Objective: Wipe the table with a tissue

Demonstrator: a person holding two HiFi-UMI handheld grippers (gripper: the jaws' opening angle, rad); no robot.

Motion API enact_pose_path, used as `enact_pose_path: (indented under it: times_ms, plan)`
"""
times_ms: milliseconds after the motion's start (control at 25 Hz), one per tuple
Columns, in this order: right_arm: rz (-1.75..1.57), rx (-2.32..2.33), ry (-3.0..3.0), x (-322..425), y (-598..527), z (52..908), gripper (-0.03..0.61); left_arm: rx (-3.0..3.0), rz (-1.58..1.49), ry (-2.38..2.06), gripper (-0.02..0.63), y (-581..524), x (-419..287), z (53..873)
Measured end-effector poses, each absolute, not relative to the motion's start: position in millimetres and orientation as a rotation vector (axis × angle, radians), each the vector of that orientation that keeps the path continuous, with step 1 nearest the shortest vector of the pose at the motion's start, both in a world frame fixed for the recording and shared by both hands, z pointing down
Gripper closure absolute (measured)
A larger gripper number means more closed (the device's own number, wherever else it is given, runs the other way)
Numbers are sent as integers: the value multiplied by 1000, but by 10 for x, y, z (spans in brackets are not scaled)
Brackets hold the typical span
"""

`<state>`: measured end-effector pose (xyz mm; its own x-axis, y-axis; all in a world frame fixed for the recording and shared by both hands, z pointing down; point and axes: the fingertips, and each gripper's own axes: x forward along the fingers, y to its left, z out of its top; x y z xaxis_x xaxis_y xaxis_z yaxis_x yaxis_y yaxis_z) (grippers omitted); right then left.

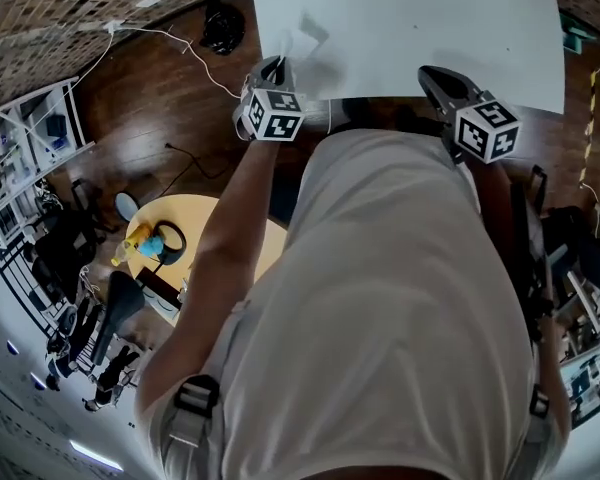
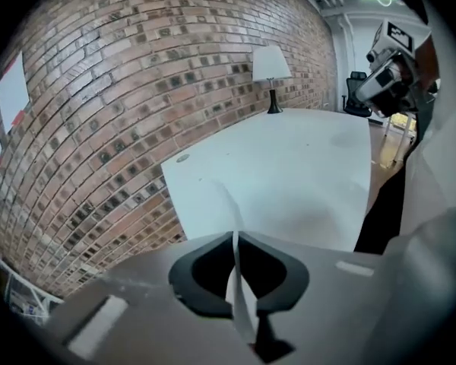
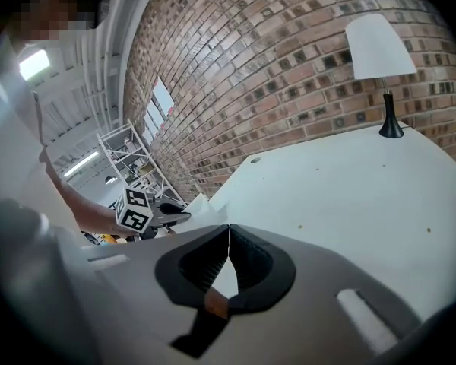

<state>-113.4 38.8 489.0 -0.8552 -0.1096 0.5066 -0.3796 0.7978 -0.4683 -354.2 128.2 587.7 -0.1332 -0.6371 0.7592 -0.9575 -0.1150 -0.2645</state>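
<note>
Plainly, the left gripper (image 2: 235, 236) has its 2 jaws pressed together on the tissue (image 2: 240, 295). The thin white sheet is pinched edge-on between the pads. It runs down through the dark opening behind them, and its free end stands up past the tips in a narrow curl. That end shows against the table (image 2: 304, 173); whether it touches the top I cannot tell.

From the head view, the left gripper (image 1: 274, 70) sits at the table's (image 1: 430, 18) near edge, close to the near left corner, with its marker cube (image 1: 272, 114) just behind the jaws. The right gripper (image 1: 437, 80) is at the same near edge, well apart from the left one and toward the right end.

Its own view shows the right gripper (image 3: 228, 228) with the 2 jaws closed tip to tip and nothing held; only the pale table (image 3: 349, 196) shows through the gap behind the tips. It points along the table toward the far edge.

1 lamp (image 3: 376, 48) with a white shade stands at the far edge, against the brick wall (image 3: 289, 59). The left gripper view shows the same lamp (image 2: 270, 67) at the far corner.
</note>
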Motion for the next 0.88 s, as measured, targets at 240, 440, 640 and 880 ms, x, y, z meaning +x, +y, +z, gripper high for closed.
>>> enact_pose_path:
  times_ms: [240,440,640,880]
  plan:
    - [773,453,-2567,-1159,224,4762,569,1749,1034,-1856,606,1362,-3692,5591]
    - [786,557,-2587,-1030,14,4697,569,1707,985,-1892,606,1436,-3931,5437]
    - [693,564,-2551,-898,49,4834,569,1661,1013,-1910,606,1405,-3978,5491]
    - [692,552,-2511,-734,7,4959,569,2016,1052,-1681,604,1013,-3070,5339]
